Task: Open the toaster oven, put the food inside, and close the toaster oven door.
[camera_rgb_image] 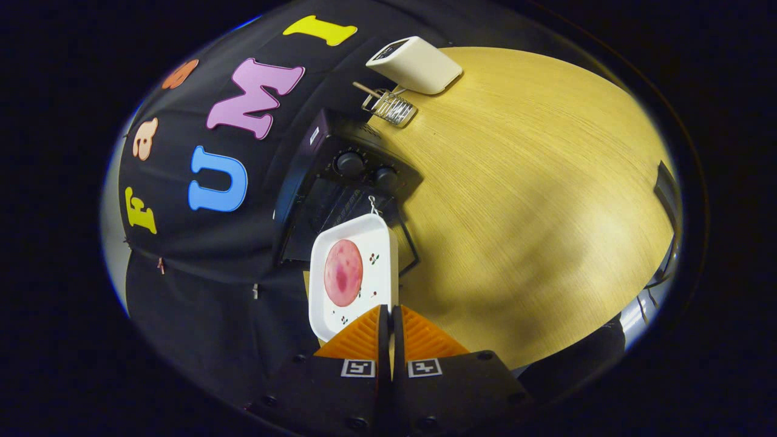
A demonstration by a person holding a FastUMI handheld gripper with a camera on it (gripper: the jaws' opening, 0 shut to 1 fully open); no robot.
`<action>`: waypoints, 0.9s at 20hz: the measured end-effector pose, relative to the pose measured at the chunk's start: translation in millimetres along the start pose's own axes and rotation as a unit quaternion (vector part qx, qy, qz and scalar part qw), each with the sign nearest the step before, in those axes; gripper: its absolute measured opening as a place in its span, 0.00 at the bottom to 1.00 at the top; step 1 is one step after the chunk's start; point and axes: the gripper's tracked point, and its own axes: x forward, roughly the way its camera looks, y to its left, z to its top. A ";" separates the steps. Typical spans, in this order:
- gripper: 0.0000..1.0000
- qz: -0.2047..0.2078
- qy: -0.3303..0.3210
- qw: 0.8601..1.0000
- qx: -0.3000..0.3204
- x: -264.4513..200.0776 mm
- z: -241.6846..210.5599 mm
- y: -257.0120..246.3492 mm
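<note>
My gripper (390, 311) is shut on the near rim of a white square plate (379, 243), both fingers pressing on its edge. A round pink slice of food (343, 272) lies on the plate, which hangs tilted above the table. Just beyond the plate stands the black toaster oven (328, 164), with two round knobs (350, 162) on its front. Its glass door (340, 203) seems swung down and open toward the plate, and the plate hides part of it.
The oven stands on a light wooden table (534, 200), against the booth's black cloth wall. Farther back on the table are a small wire rack (391, 107) and a white boxy appliance (416, 64). A dark object (668, 188) sits at the table's far side.
</note>
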 end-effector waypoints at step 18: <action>0.05 -0.022 -0.116 0.990 0.080 170.6 28.2 80.7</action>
